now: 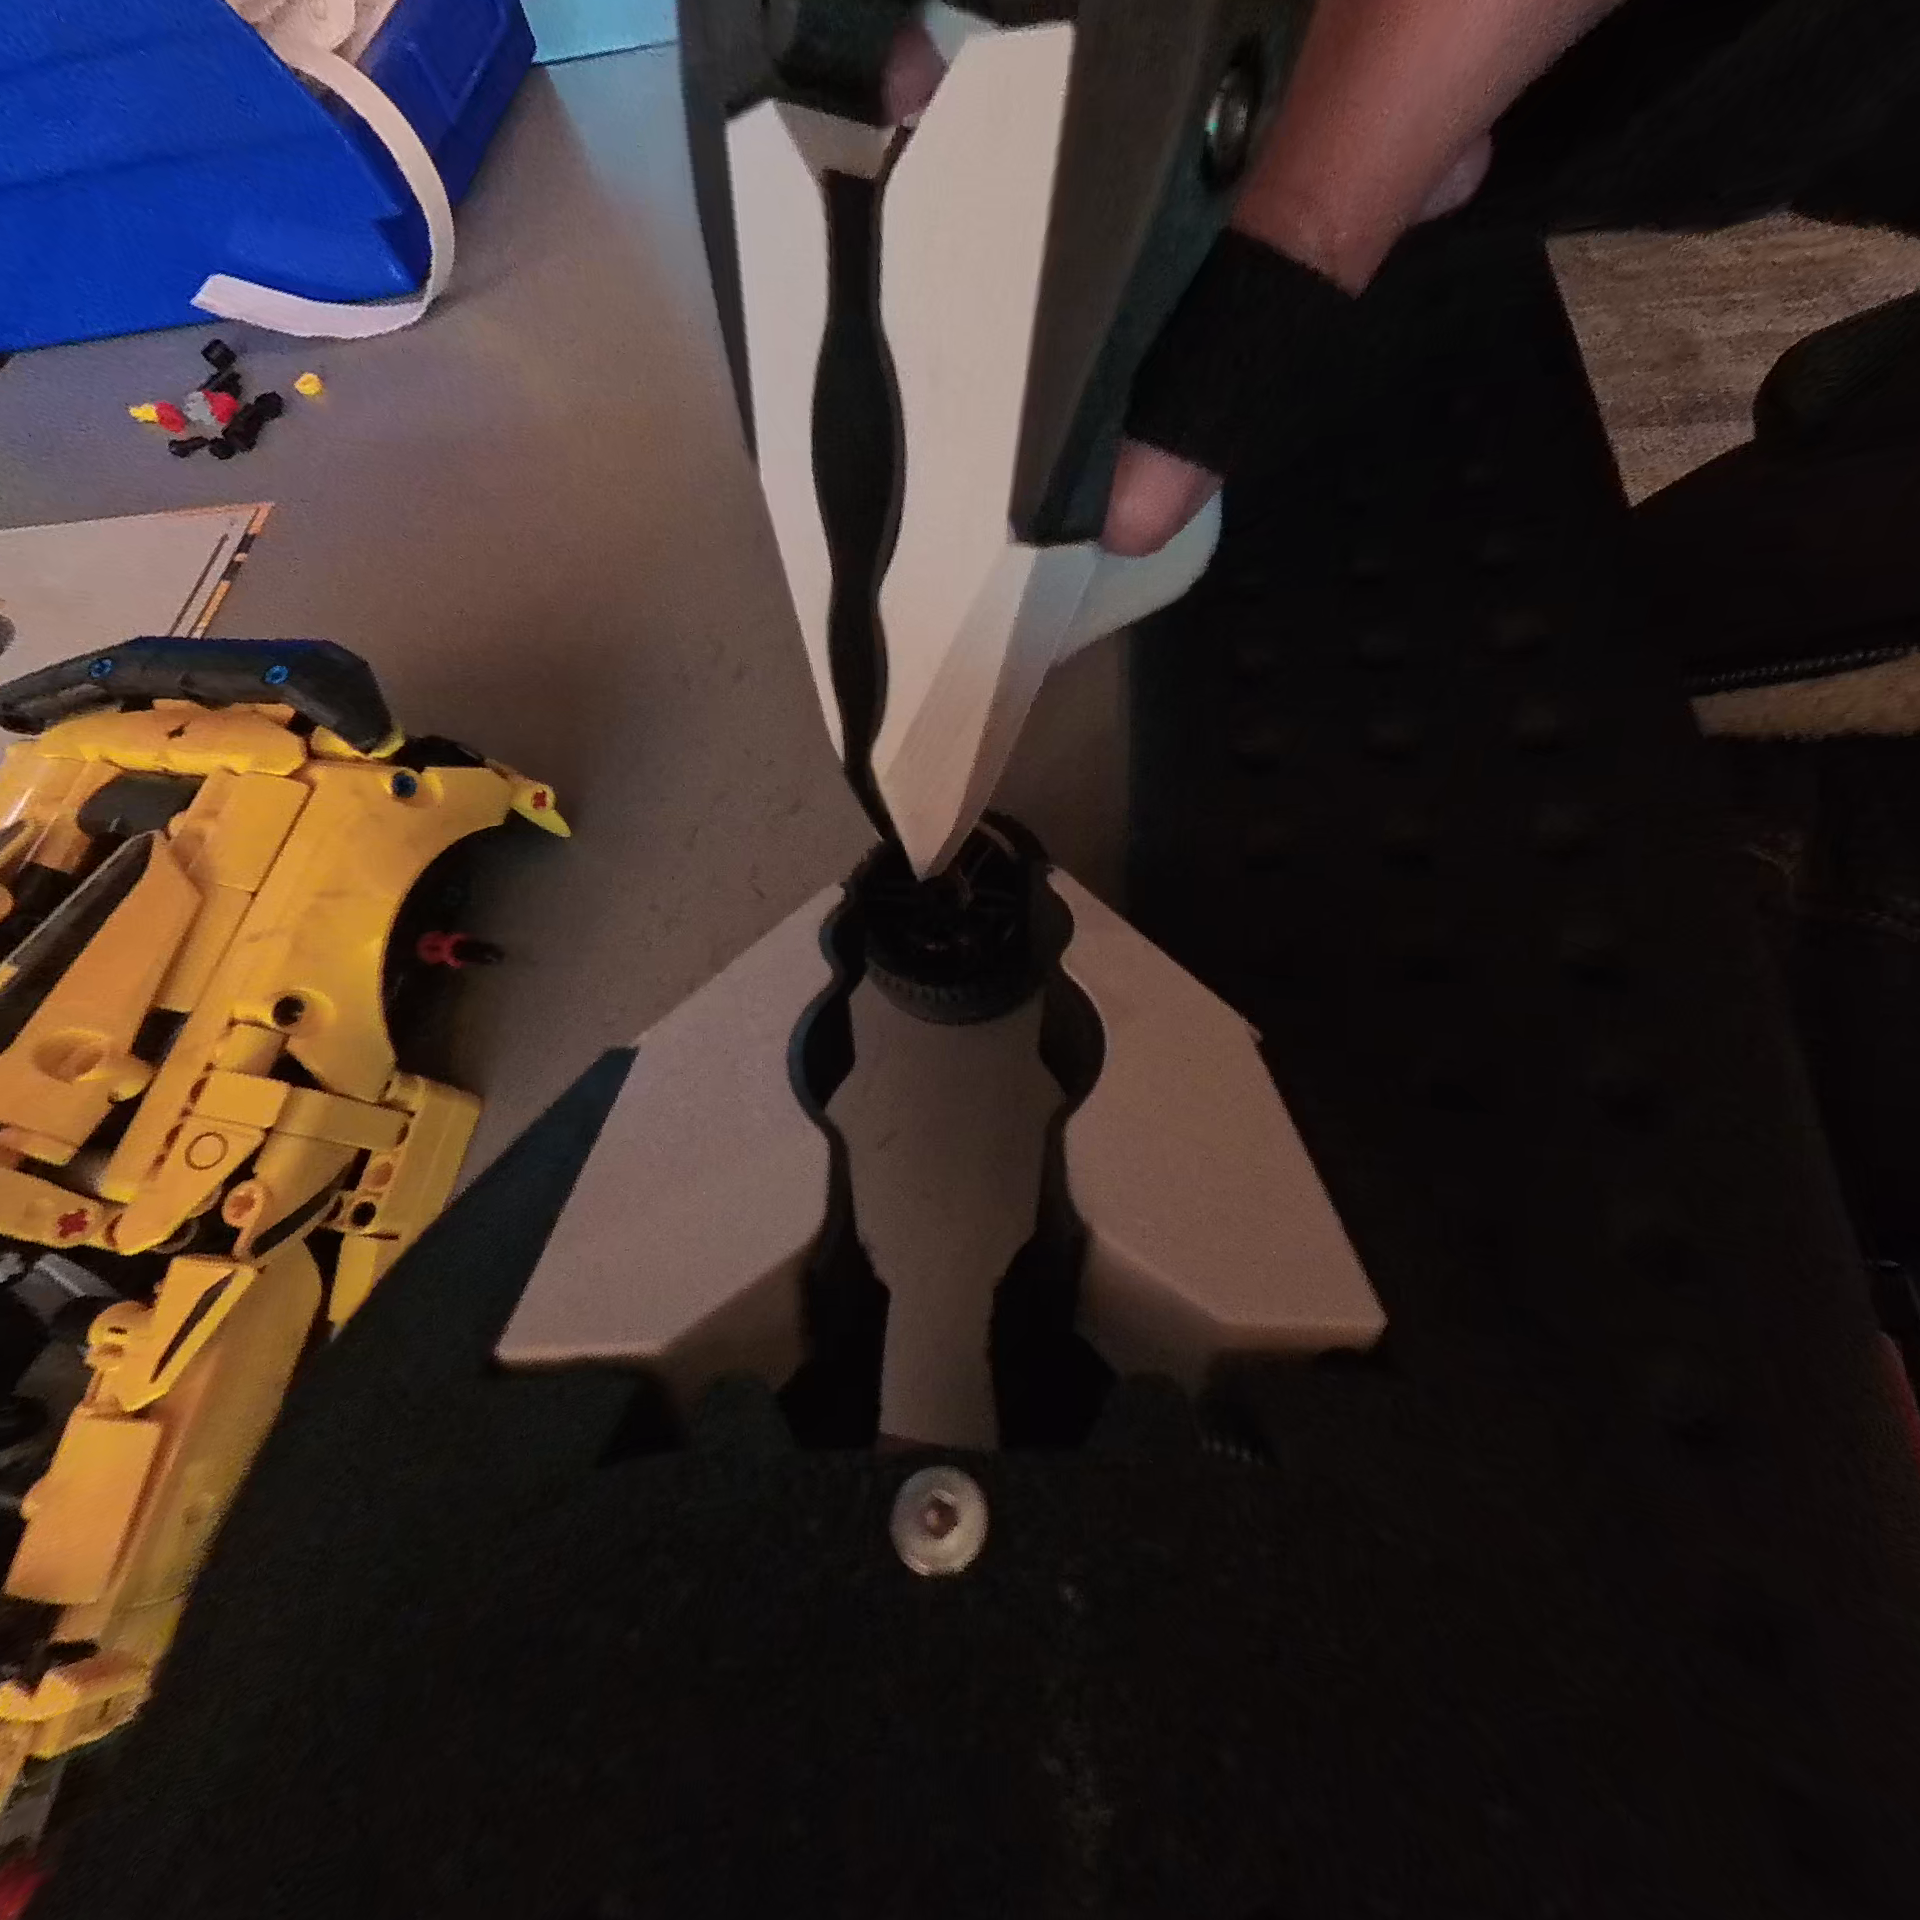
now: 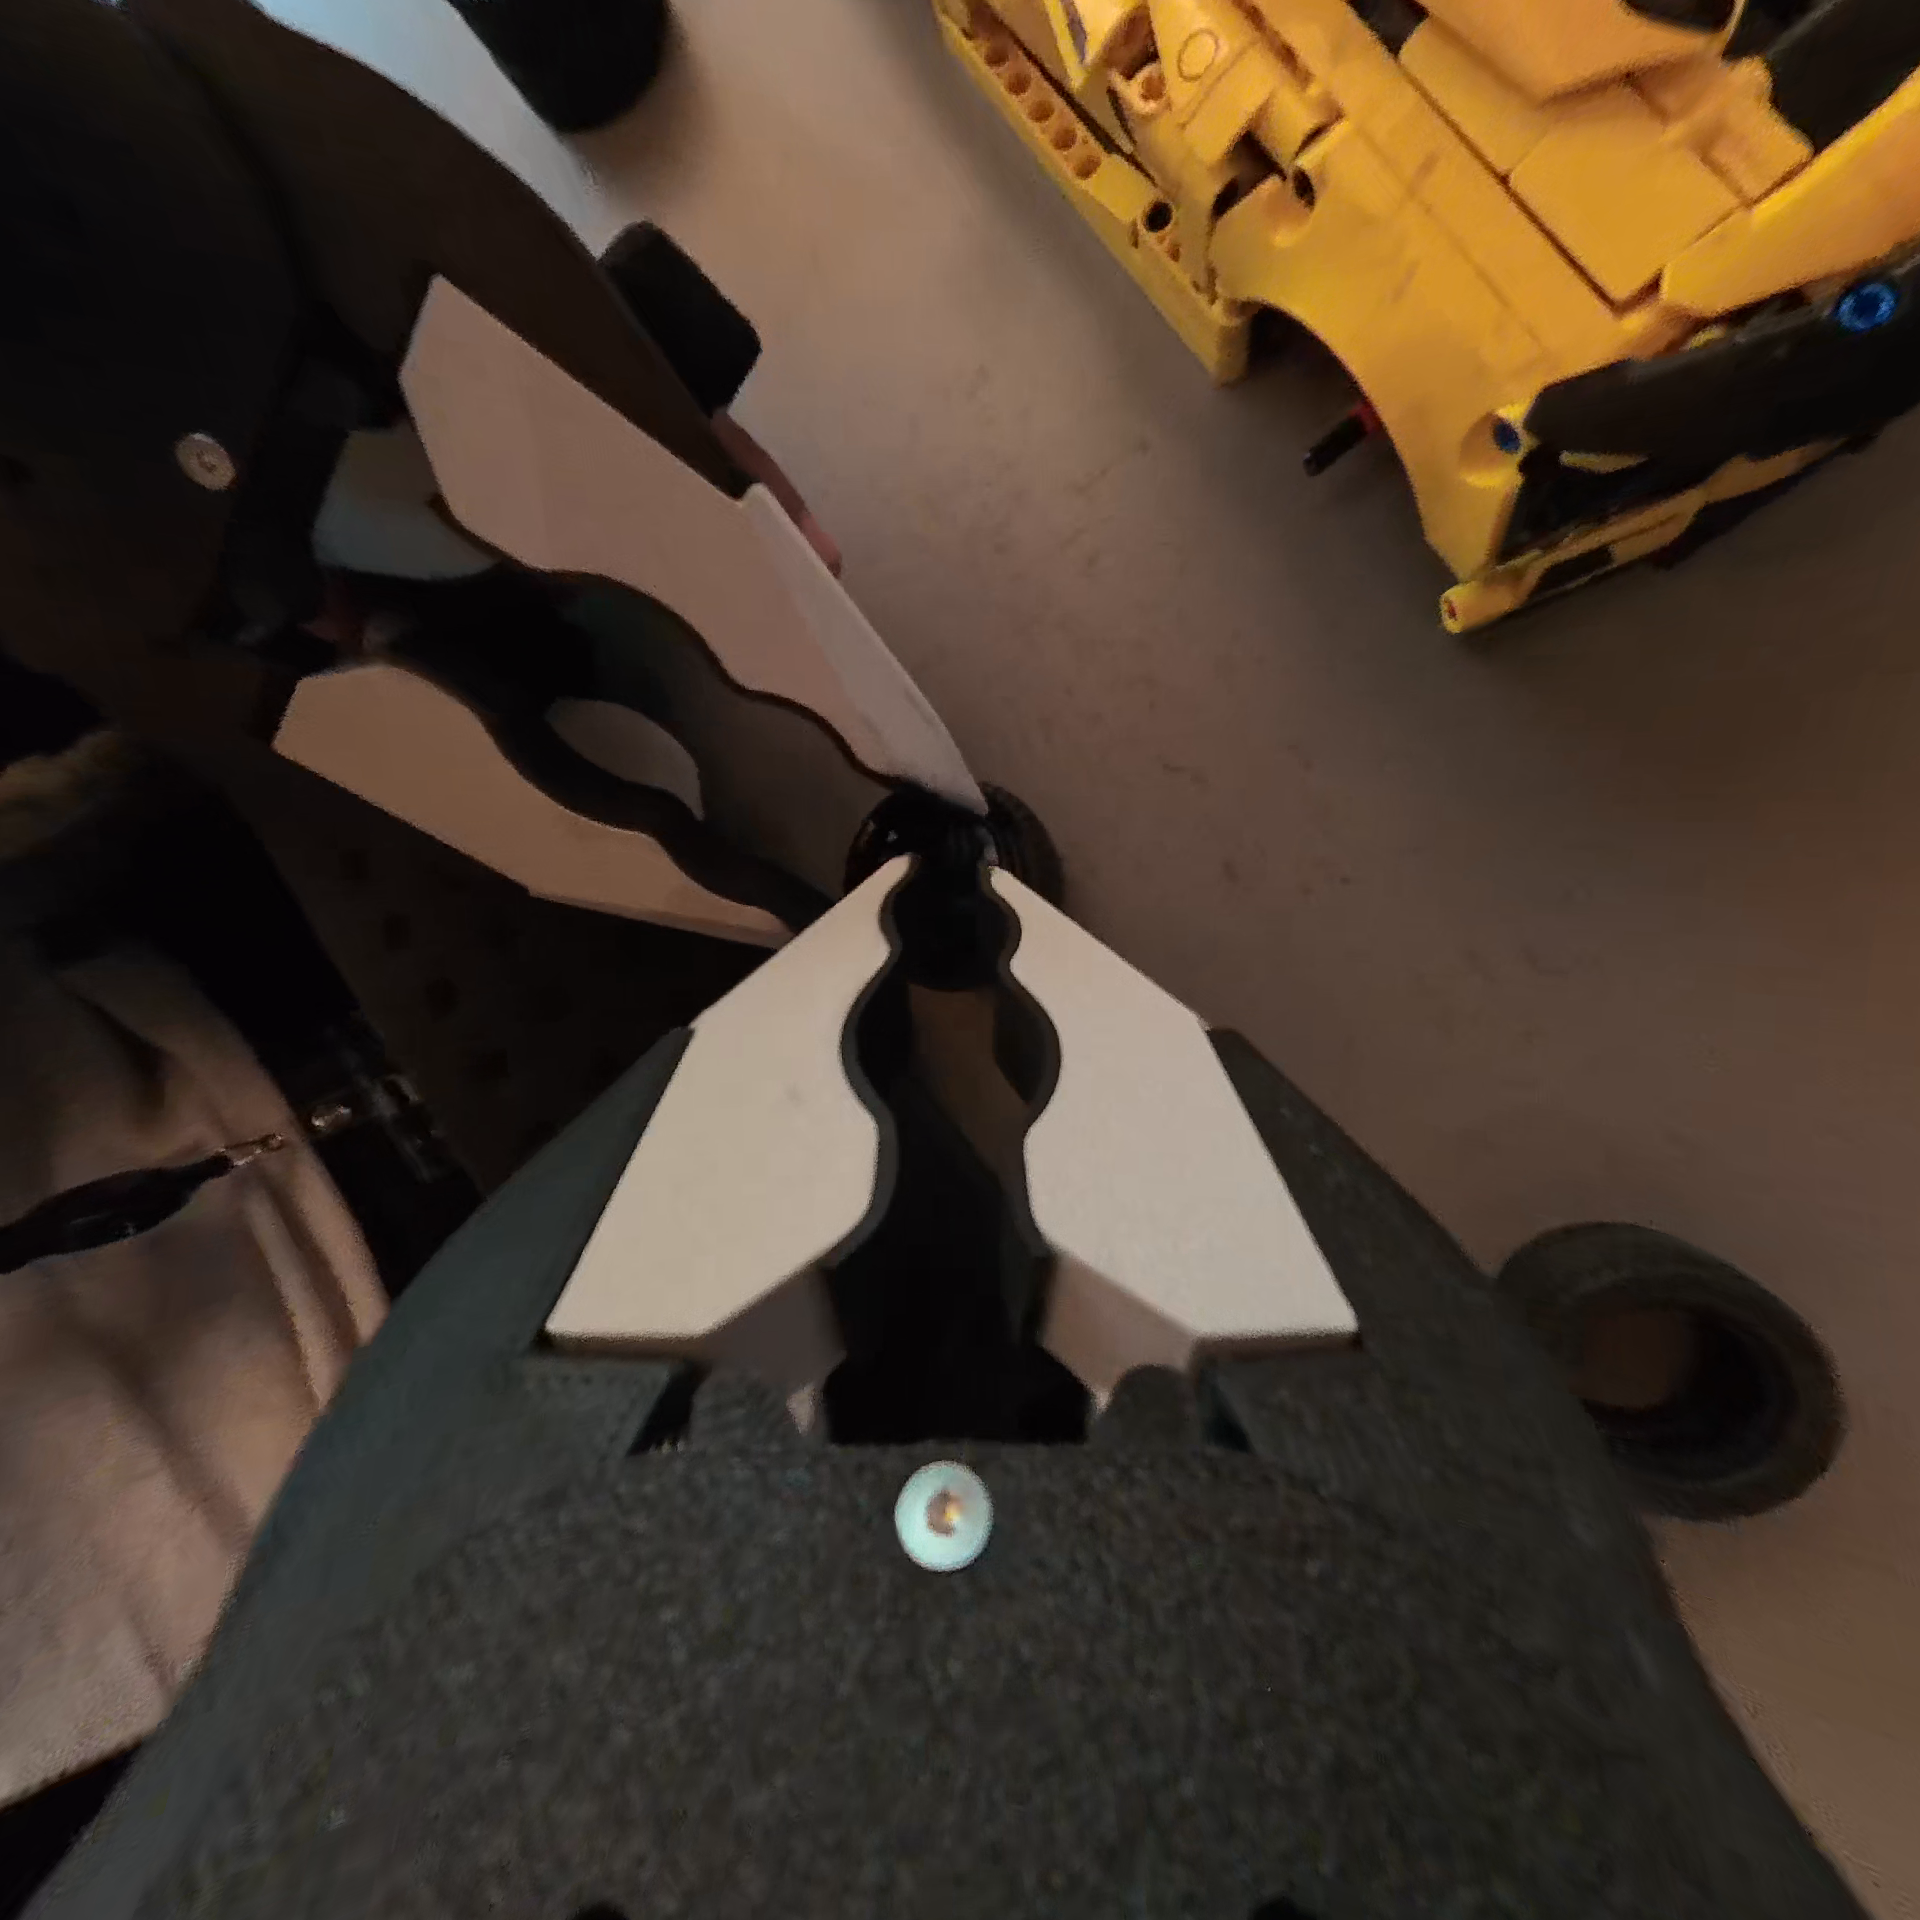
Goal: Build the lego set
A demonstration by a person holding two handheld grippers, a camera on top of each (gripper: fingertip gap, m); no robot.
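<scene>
A small black wheel (image 1: 940,961) is held above the grey table (image 1: 582,499). My left gripper (image 1: 945,914) is shut on the wheel, one fingertip on each side of its tyre. My right gripper (image 1: 914,854) comes down from above with its tips pinched on the top of the wheel's rim. In the right wrist view my right gripper (image 2: 948,875) is closed on the black wheel (image 2: 1023,836), and the left gripper (image 2: 883,862) reaches in from the upper left. The yellow lego car (image 1: 208,987) lies left of the grippers and also shows at the upper right of the right wrist view (image 2: 1507,208).
A blue bin (image 1: 208,156) stands at the back left, with a few small loose pieces (image 1: 213,405) and an instruction booklet (image 1: 114,571) before it. A loose black tyre (image 2: 1673,1371) lies on the table to the right, another (image 2: 582,62) at the far edge. My two grippers' fingertips are within a few centimetres of each other.
</scene>
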